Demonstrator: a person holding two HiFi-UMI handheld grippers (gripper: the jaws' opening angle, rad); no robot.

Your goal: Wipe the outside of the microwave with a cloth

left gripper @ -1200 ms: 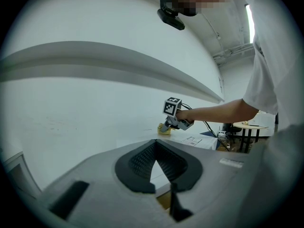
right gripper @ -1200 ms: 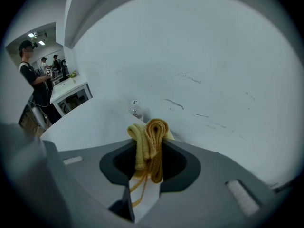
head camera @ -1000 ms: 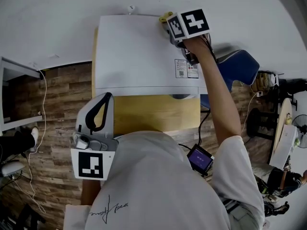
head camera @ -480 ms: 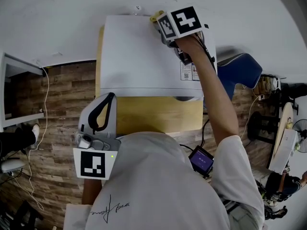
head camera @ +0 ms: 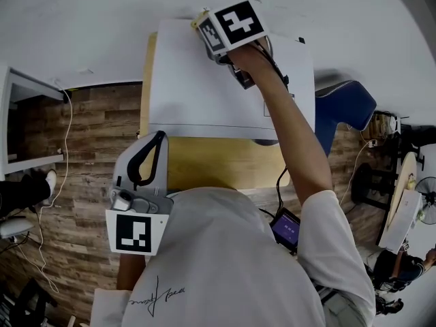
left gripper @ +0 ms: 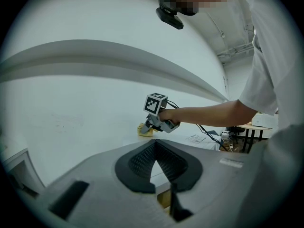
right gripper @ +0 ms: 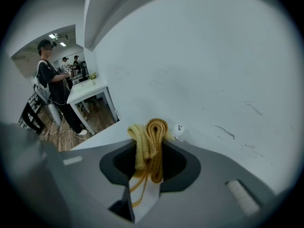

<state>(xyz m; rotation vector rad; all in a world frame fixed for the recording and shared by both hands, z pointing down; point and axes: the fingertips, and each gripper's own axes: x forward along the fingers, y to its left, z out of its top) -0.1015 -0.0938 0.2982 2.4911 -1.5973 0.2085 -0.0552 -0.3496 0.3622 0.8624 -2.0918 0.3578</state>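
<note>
At the far back edge of the white microwave (head camera: 204,94), close to the wall (head camera: 102,26), the right gripper (head camera: 206,33) presses down a bunched yellow cloth (right gripper: 151,137), pinched tight between its jaws. The left gripper (head camera: 151,145) hangs low by the person's chest, jaws closed on nothing. The likely hazard: the wad runs off the rear edge or snags and drags loose, leaving hard gripper plastic to scrape the casing.

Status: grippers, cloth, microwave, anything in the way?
Right gripper shut on yellow cloth, at microwave top's rear edge. Left gripper shut, empty, clear of the microwave. Nothing blocking the top.
</note>
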